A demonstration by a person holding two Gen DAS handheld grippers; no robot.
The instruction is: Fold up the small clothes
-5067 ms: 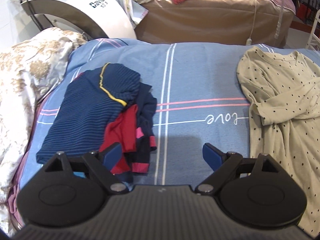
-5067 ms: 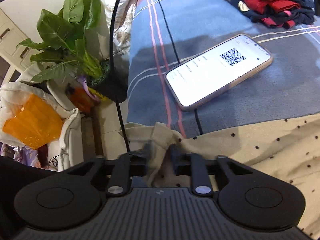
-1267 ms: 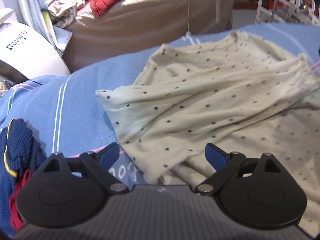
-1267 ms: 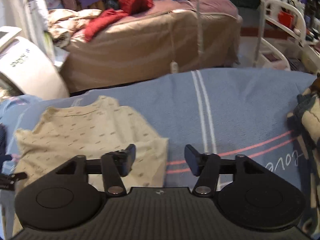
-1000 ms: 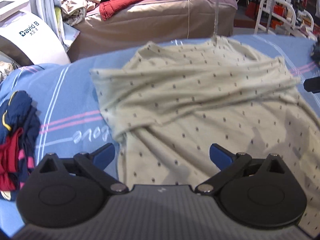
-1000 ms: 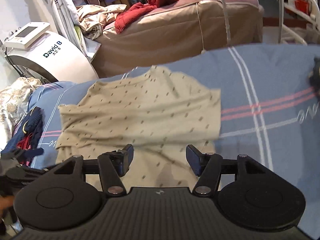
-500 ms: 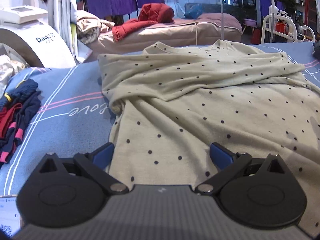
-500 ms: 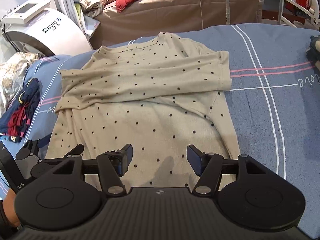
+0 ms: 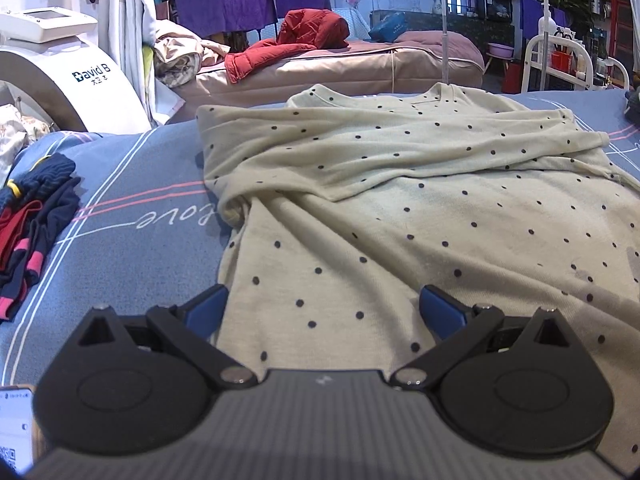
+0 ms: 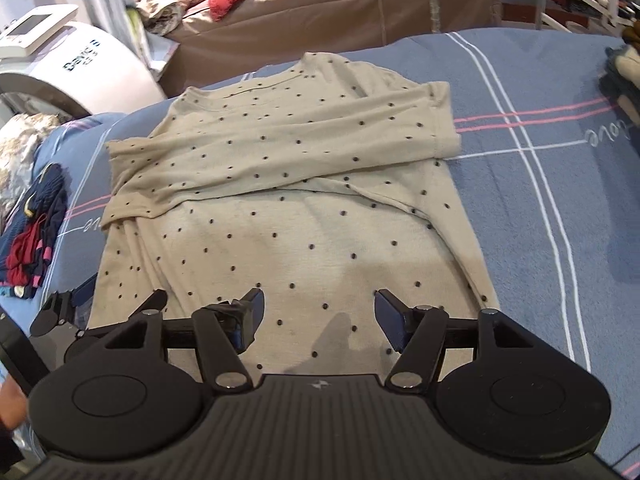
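Note:
A beige polka-dot long-sleeve shirt (image 9: 400, 208) lies flat on the blue striped bed cover (image 9: 132, 208), neck at the far side, both sleeves folded across the chest. It also shows in the right wrist view (image 10: 288, 200). My left gripper (image 9: 322, 308) is open and empty, low over the shirt's near left hem. My right gripper (image 10: 318, 312) is open and empty above the near hem's middle. The left gripper (image 10: 64, 300) shows at the shirt's lower left corner in the right wrist view.
A pile of navy and red clothes (image 9: 28, 216) lies left of the shirt. A phone (image 9: 16, 428) lies at the near left. A white machine (image 9: 60, 80) and a tan-covered bed (image 9: 340, 68) stand behind. Dark clothes (image 10: 624, 64) lie at the far right.
Both grippers drew back from the sleeves to the shirt's near hem and came lower. The shirt now lies spread with sleeves folded across. Both grippers stay open.

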